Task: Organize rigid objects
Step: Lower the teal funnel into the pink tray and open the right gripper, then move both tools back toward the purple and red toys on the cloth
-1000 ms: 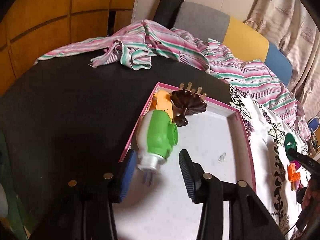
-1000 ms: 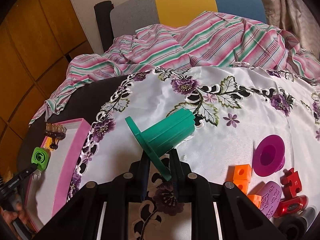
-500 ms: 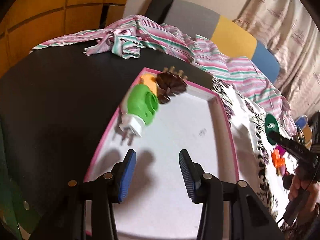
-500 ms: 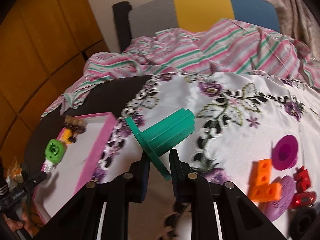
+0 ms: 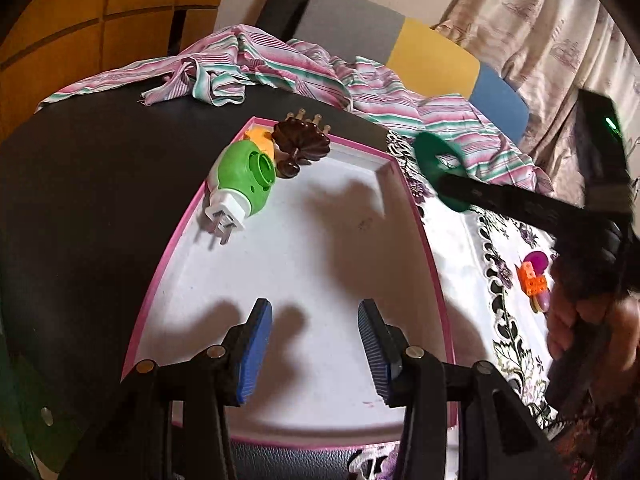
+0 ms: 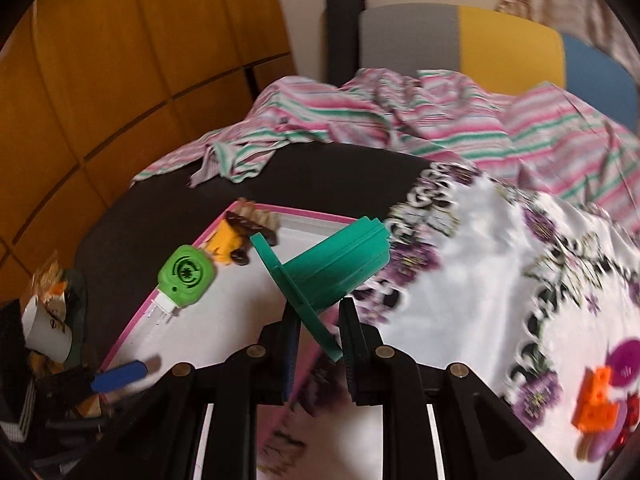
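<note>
A pink-rimmed white tray [image 5: 424, 232] lies on the black table. In its far corner are a green and white plug-in device [image 5: 244, 176], an orange toy [image 5: 262, 136] and a brown hair clip [image 5: 300, 144]. My left gripper [image 5: 316, 340] is open and empty over the tray's near part. My right gripper [image 6: 318, 342] is shut on the flange of a teal flanged cup [image 6: 336, 264], held in the air above the tray's right edge. The cup's flange also shows in the left wrist view [image 5: 436, 168].
A white cloth with purple flowers [image 6: 500, 260] covers the table right of the tray, with orange blocks [image 6: 596, 400] and purple pieces [image 6: 624, 364] on it. A striped cloth [image 5: 280, 72] lies at the back. A chair [image 5: 420, 48] stands behind the table.
My right gripper has carried the teal cup left, from over the flowered cloth to above the tray's right edge. My left gripper has drawn back from the green device toward the tray's near end.
</note>
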A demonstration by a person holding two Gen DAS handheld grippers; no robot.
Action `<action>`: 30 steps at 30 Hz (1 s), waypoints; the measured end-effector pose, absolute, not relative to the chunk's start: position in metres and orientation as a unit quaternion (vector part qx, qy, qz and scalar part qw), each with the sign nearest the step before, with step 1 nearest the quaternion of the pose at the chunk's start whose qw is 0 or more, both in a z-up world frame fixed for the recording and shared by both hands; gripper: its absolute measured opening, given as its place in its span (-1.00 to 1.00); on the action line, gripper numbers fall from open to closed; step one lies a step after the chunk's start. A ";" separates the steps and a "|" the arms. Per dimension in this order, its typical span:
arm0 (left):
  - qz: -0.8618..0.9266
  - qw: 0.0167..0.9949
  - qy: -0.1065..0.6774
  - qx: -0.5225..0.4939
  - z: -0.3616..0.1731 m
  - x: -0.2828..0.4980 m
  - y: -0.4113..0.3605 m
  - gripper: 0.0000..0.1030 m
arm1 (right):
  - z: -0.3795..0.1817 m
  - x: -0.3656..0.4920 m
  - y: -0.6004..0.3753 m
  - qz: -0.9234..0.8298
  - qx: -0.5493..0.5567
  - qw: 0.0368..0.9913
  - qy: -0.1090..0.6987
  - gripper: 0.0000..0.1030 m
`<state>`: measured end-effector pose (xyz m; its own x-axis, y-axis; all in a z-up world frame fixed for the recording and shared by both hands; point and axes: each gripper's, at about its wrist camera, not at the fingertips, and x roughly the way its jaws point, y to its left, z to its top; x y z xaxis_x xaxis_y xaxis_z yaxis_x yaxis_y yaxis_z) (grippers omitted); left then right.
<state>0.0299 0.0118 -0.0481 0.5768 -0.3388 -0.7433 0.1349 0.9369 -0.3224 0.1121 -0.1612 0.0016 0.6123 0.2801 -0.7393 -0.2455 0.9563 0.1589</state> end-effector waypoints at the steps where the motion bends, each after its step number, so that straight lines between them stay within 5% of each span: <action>1: -0.137 0.880 0.440 -0.116 -0.048 0.029 0.012 -0.12 | 0.001 0.115 -0.156 0.149 0.018 0.896 0.418 -0.62; 18: -0.139 0.878 0.440 -0.130 -0.048 0.020 0.026 -0.12 | -0.037 0.171 -0.109 0.175 -0.031 0.858 0.482 -0.58; 30: -0.174 0.870 0.438 -0.145 -0.047 0.017 0.013 -0.13 | -0.004 0.127 -0.160 0.140 0.022 0.890 0.433 -0.01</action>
